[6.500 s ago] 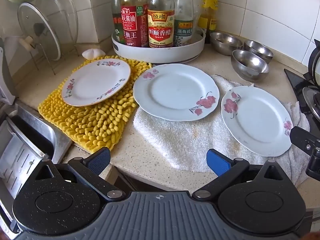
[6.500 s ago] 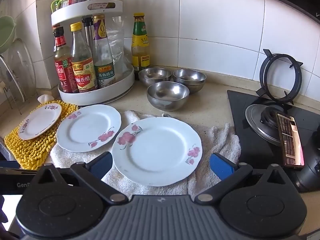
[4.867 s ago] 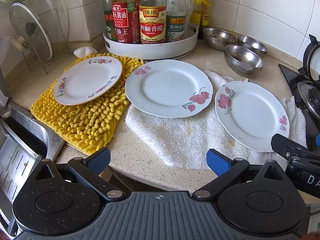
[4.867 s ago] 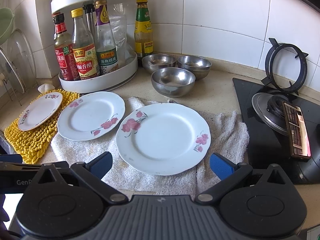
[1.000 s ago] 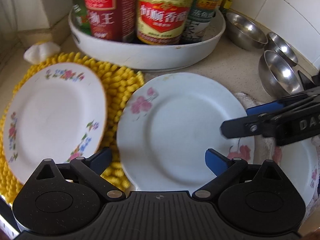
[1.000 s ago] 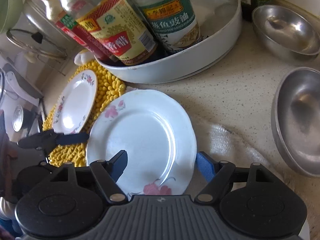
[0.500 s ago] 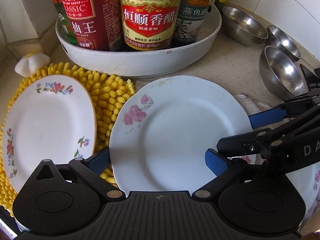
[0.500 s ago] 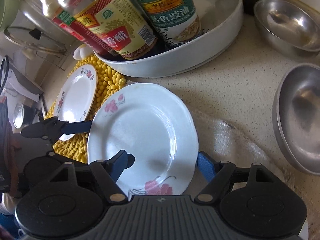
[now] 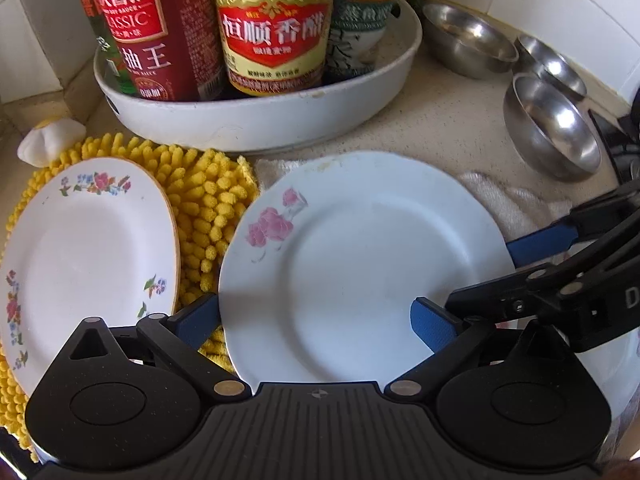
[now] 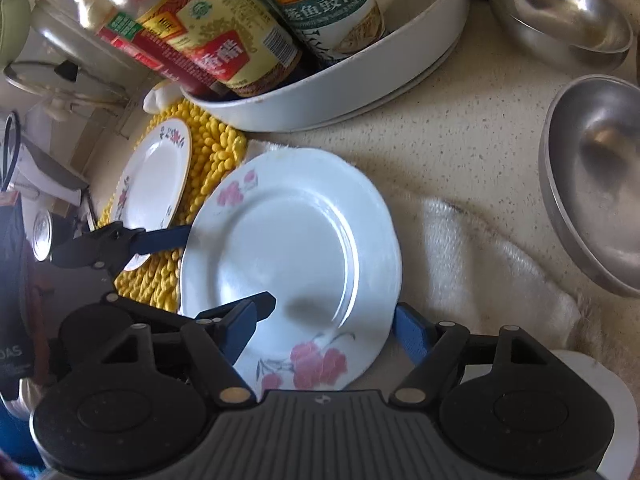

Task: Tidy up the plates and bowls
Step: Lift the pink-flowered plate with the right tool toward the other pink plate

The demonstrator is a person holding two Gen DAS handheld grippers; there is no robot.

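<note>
A white plate with pink flowers (image 9: 360,256) lies on a white towel (image 9: 516,200); it also shows in the right wrist view (image 10: 292,256). My left gripper (image 9: 316,320) is open, its fingers at the plate's left and right near rim. My right gripper (image 10: 332,320) is open, straddling the plate's right rim, and shows in the left wrist view (image 9: 500,280). A smaller floral plate (image 9: 80,256) lies on a yellow mat (image 9: 208,200). Steel bowls (image 9: 552,128) stand at the right. Part of another plate (image 9: 624,364) shows behind my right gripper.
A white turntable tray (image 9: 256,120) of sauce bottles (image 9: 272,20) stands just behind the plates. A glass lid on a rack (image 10: 60,76) and the sink edge are at the left. The stove edge (image 9: 616,140) is at the far right.
Both grippers have closed in on the middle plate from the counter's front. Over the last second the left fingers have come level with its rim and the right gripper has edged further over it.
</note>
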